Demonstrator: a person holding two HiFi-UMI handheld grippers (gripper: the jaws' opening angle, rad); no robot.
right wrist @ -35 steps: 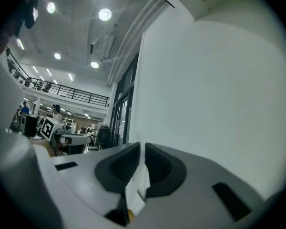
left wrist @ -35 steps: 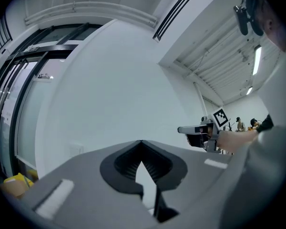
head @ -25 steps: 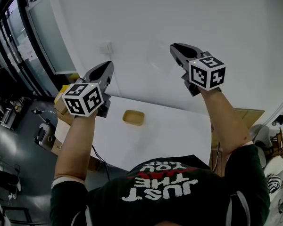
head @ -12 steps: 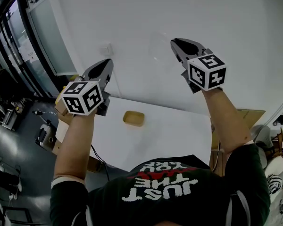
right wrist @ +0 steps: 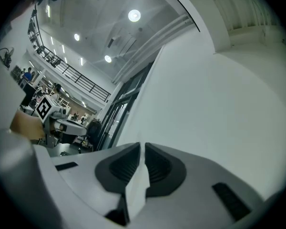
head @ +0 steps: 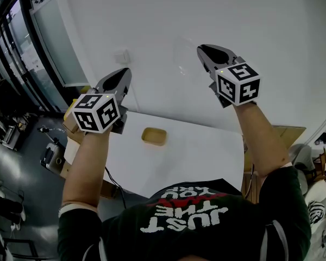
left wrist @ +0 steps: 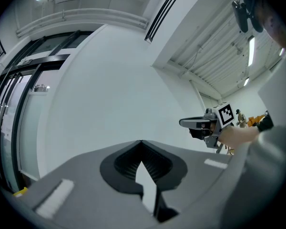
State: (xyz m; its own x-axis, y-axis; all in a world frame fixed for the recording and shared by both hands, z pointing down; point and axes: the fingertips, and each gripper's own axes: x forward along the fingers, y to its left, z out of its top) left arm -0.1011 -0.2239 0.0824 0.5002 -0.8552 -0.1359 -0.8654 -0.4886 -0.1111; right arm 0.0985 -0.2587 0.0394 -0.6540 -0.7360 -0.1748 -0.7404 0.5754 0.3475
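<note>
Left tool (left wrist: 141,143) has its jaws drawn together at the tips. They pinch a thin pale film (left wrist: 145,182), which shows as a white wedge running down between the ribbed pads. Right tool (right wrist: 139,146) is in like condition: the jaws all but meet, with only a hairline slit at the tips, and are clamped on a strip of the same pale film (right wrist: 135,187). That strip widens toward the tool's body. What the film belongs to cannot be determined from either gripper view.

From the head view, both tools are held high on raised forearms (head: 89,162) in front of a white wall (head: 250,15). Their tips point toward it, side by side and well apart, with the left tool (head: 122,76) lower in the picture than the right tool (head: 209,50). Faint glassy lines (head: 179,53) are noted against the wall between the two tools, close to the right tool's tips. Whether these are the film's edges cannot be confirmed.

Below the tools lies a white counter (head: 201,151) carrying a small tan tray (head: 154,136). The tray rests flat between the two forearms as seen from above, nearer the left tool and well apart from both sets of jaws. Neither tool touches the counter or the tray.

Each gripper view catches the opposite tool off to one side, its cube marker facing the camera.
</note>
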